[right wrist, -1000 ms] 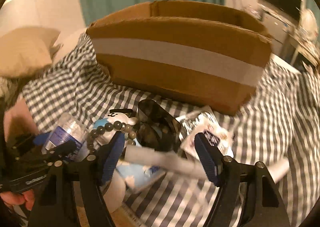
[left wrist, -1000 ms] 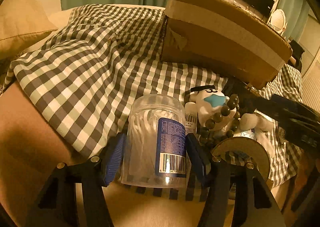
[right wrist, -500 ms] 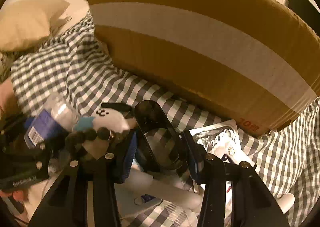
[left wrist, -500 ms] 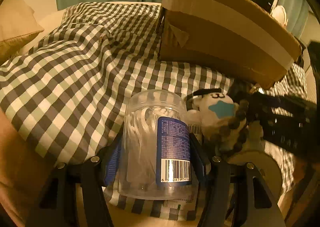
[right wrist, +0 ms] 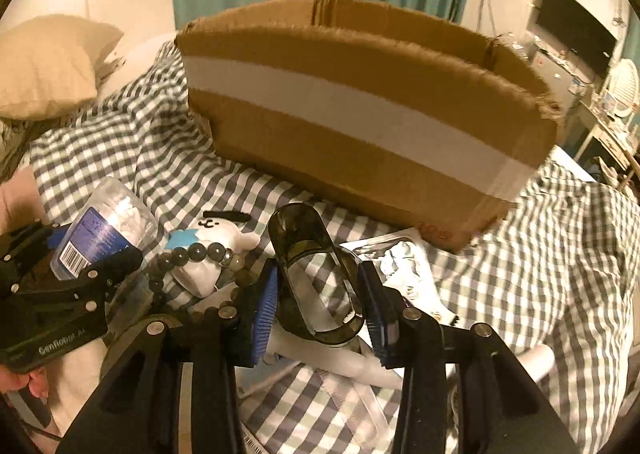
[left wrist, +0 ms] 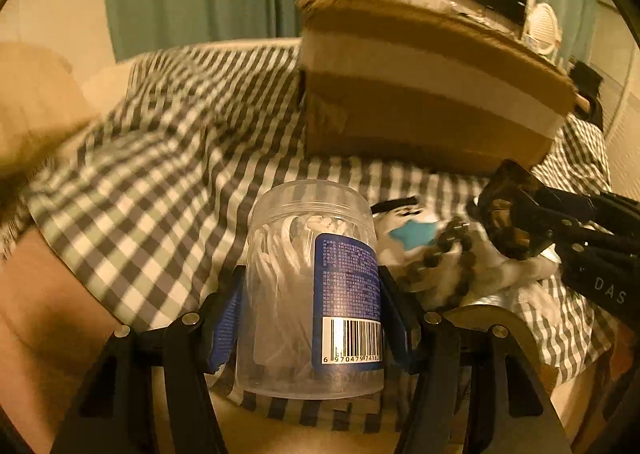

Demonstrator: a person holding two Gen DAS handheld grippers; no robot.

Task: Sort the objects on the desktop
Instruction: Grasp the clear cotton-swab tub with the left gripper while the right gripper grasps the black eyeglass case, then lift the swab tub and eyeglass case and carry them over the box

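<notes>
- My left gripper [left wrist: 312,318]: its blue pads press both sides of the clear floss-pick jar [left wrist: 312,286], which I hold upright by its lower half, so the barcode label faces me and the lid stays clear.
- My right gripper [right wrist: 320,310]: the jaws have just been closing, and the smoked plastic case [right wrist: 316,274] sits between them with the pads on its long sides; gripped across its narrow width, it seems less likely to twist.
- Near clutter, between the two grippers: a white plush toy [right wrist: 216,250] with a bead bracelet [right wrist: 200,254] draped over it, and to the right a foil packet [right wrist: 396,258]; all lie on the checked cloth [right wrist: 540,254], not yet sorted.
- Far side: the open cardboard box [right wrist: 360,125] stands on the cloth just beyond the pile, I judge as the destination for both held items.
</notes>
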